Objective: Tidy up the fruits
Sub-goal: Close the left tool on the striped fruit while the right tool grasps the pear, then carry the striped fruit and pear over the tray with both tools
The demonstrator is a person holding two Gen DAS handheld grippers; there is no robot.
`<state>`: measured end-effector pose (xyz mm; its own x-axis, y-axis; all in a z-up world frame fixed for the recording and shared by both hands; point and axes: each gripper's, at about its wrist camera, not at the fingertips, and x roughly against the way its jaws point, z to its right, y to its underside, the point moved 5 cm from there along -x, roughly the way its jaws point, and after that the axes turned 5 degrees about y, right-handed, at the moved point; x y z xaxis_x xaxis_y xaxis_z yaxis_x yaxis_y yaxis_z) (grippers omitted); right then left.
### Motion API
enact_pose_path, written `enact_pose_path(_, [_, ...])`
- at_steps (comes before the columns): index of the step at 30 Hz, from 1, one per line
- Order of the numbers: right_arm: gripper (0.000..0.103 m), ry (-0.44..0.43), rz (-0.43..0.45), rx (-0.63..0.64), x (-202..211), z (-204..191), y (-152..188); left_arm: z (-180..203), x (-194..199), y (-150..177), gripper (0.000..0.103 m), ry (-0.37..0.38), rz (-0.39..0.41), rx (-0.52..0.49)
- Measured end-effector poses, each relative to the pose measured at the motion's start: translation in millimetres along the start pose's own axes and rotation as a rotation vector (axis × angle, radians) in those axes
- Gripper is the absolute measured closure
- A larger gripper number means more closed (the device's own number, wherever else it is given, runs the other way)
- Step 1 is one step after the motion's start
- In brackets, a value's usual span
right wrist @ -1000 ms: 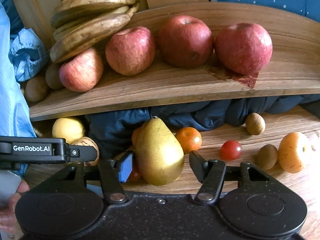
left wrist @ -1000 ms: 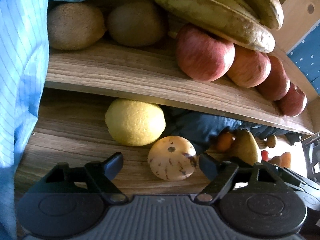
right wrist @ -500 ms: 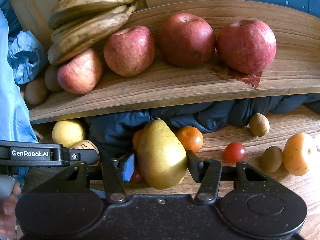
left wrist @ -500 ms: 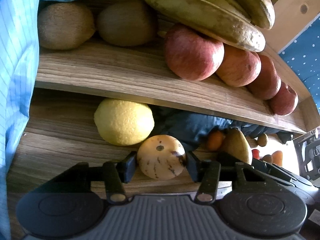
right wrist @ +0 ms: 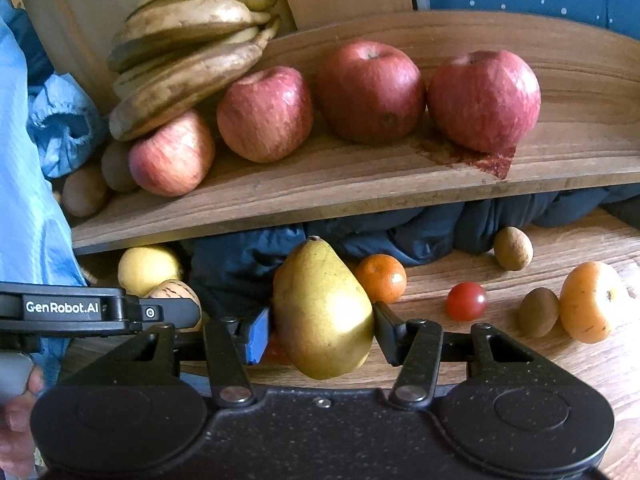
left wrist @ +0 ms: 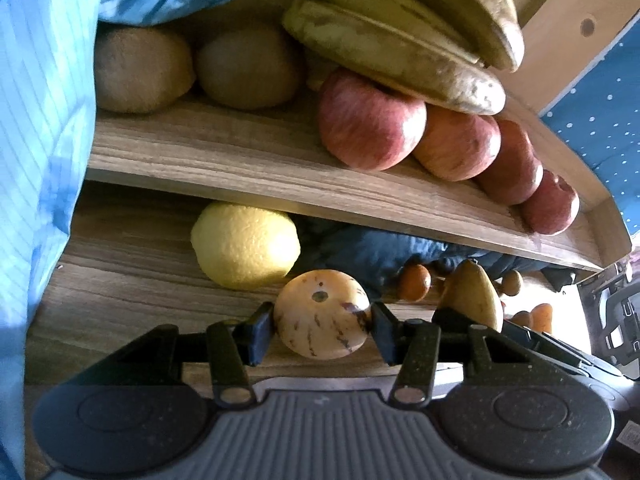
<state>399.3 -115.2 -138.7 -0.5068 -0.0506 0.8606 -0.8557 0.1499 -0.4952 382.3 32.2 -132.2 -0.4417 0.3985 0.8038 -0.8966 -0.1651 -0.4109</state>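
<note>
My left gripper (left wrist: 322, 330) is shut on a pale speckled melon (left wrist: 322, 314), low over the wooden table beside a lemon (left wrist: 245, 245). My right gripper (right wrist: 320, 330) is shut on a yellow-green pear (right wrist: 322, 308), held in front of the shelf edge. The pear also shows in the left wrist view (left wrist: 474, 296). The upper shelf (right wrist: 360, 184) carries several red apples (right wrist: 370, 90), a bunch of bananas (right wrist: 188, 48) and two kiwis (left wrist: 248, 66).
On the table (right wrist: 560, 364) lie an orange (right wrist: 381, 278), a cherry tomato (right wrist: 466, 301), a small kiwi (right wrist: 538, 312), a persimmon (right wrist: 590, 302) and a brown nut-like fruit (right wrist: 513, 254). Dark blue cloth (right wrist: 400, 236) fills the space under the shelf. A light blue sleeve (left wrist: 40, 140) is at the left.
Both grippers closed: the left one on the speckled melon, the right one on the pear. Both have risen slightly with their fruit.
</note>
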Motion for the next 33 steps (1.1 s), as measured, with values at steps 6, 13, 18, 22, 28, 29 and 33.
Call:
enact_pose_path(6, [0.048, -0.016, 0.028, 0.002, 16.3, -1.7, 2.1, 1.1, 14.0, 7.7, 0.048, 0.001, 0.020, -0.007])
enact_pose_path(13, [0.048, -0.042, 0.055, 0.005, 41.3, -7.7, 10.0, 8.3, 33.1, 22.6, 0.048, -0.010, 0.035, -0.022])
enact_pose_path(18, [0.048, -0.062, 0.059, 0.030, 55.2, -16.2, 18.8, 9.1, 47.2, 36.1, 0.048, -0.007, 0.050, -0.014])
enact_pose_path(22, [0.048, -0.074, 0.066, 0.046, 67.7, -20.8, 27.1, 5.6, 57.6, 50.1, 0.048, -0.011, 0.048, -0.005])
enact_pose_path(28, [0.048, -0.092, 0.053, 0.072, 81.0, -25.9, 44.3, -3.5, 67.9, 70.1, 0.048, -0.023, 0.041, 0.018])
enact_pose_path(29, [0.048, -0.095, 0.049, 0.073, 82.3, -26.4, 48.1, -4.8, 69.9, 73.3, 0.048, -0.025, 0.040, 0.020])
enact_pose_path(33, [0.048, -0.111, 0.031, 0.079, 85.5, -27.7, 61.7, -8.2, 78.1, 85.9, 0.048, -0.040, 0.037, 0.031])
